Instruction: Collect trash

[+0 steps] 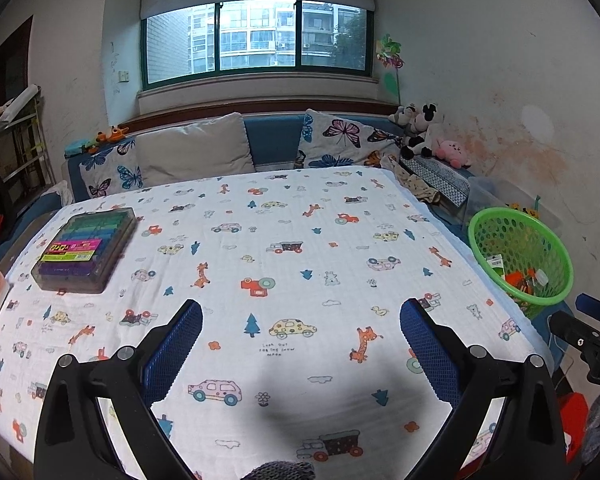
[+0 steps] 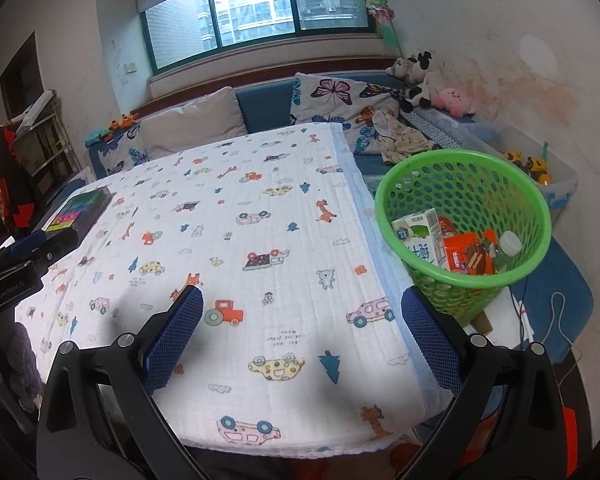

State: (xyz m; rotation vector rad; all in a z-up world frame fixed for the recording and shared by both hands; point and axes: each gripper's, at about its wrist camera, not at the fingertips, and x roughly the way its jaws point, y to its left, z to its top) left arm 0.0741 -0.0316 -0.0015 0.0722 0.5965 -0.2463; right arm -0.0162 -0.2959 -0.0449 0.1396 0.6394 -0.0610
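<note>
Trash sits gathered in the green plastic basket (image 2: 466, 216), which stands off the table's right edge, on the floor beside a blue mat (image 2: 556, 296). Going by size, the table (image 1: 284, 264) comes first: it is draped in a white cloth printed with cars, giraffes and little trees, and fills most of both wrist views. Behind it runs a blue sofa (image 1: 274, 140) with butterfly cushions (image 1: 346, 138) and a plain grey one (image 1: 194, 148), plush toys (image 1: 420, 130) piled at its right end under the window (image 1: 256, 38). On the table's far left lies a clear case of coloured markers (image 1: 86, 250).

Inside the basket, the milk carton (image 2: 418, 238) leans against the near-left wall, an orange snack packet (image 2: 470, 258) lies just beside it, and a small bottle with a white cap (image 2: 508, 244) rests to the right, touching the packet.

Left gripper (image 1: 300, 330) hovers over the cloth near the table's front, its blue-padded jaws spread wide and holding nothing. Right gripper (image 2: 302, 326) hangs over the table's front right corner, jaws likewise spread apart and bare, the basket just beyond its right finger.
</note>
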